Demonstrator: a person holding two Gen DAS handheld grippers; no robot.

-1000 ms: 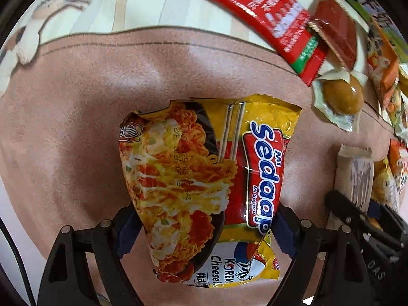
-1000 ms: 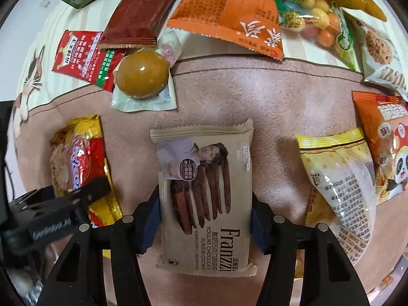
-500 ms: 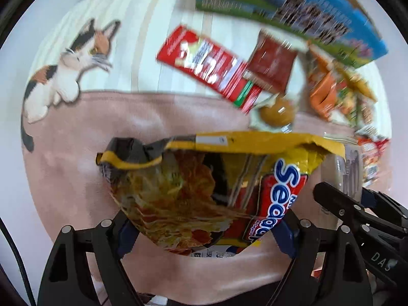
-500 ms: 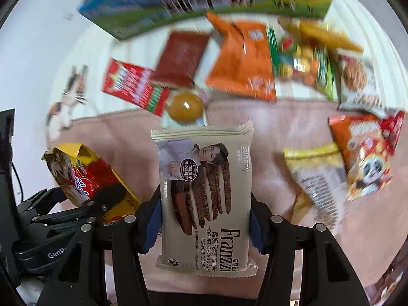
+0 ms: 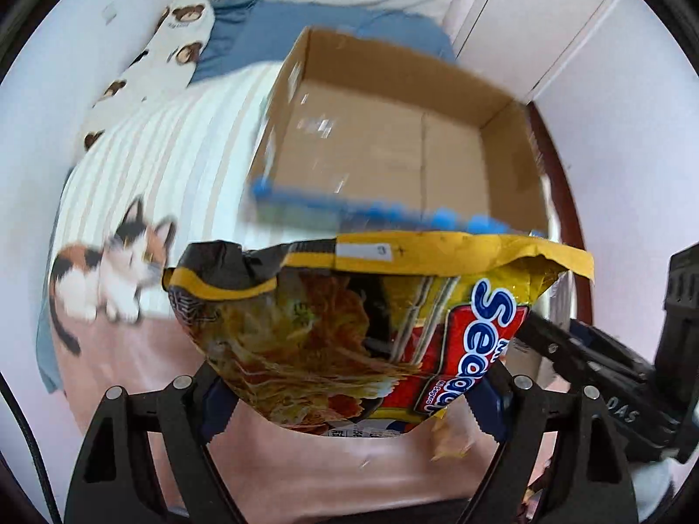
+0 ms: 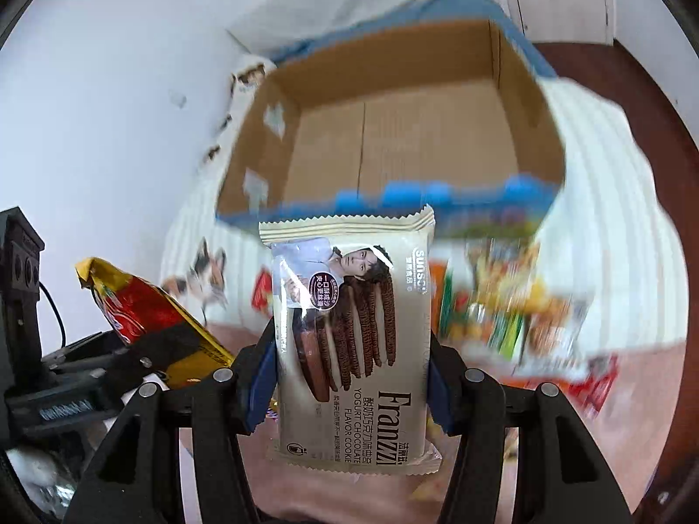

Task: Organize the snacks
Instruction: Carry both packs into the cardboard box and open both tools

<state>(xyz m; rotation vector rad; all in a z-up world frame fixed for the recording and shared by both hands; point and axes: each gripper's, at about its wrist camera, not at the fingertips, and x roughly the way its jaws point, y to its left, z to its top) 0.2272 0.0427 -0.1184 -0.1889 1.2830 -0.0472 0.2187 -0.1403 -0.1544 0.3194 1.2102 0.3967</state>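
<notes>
Right now both grippers are loaded and raised off the bed. The left gripper (image 5: 349, 397) has its jaws pressed against the two sides of a yellow noodle packet (image 5: 375, 327), which sits crumpled between the blue pads with its top seam folded over and its red label facing the camera. The right gripper (image 6: 351, 380) is clamped the same way on a beige cookie packet (image 6: 349, 349), held flat and upright between its pads, with the picture of chocolate wafers and the brand lettering plainly legible. Ahead of both packets stands an open cardboard box (image 5: 506, 153), its brown floor bare and its near wall printed in blue; in the right wrist view the box (image 6: 262, 148) lies just beyond the top edge of the cookie packet. The box rests on a striped bedsheet (image 5: 174, 153) with a cartoon cat (image 5: 109, 279) printed on it, next to a pink blanket (image 5: 131, 349) below the grippers. In the right wrist view a blurred scatter of other snack packets (image 6: 515, 314) lies on the bed to the right of the cookie packet, too smeared to tell apart, and the noodle packet shows at the left edge in the other gripper's hold.
</notes>
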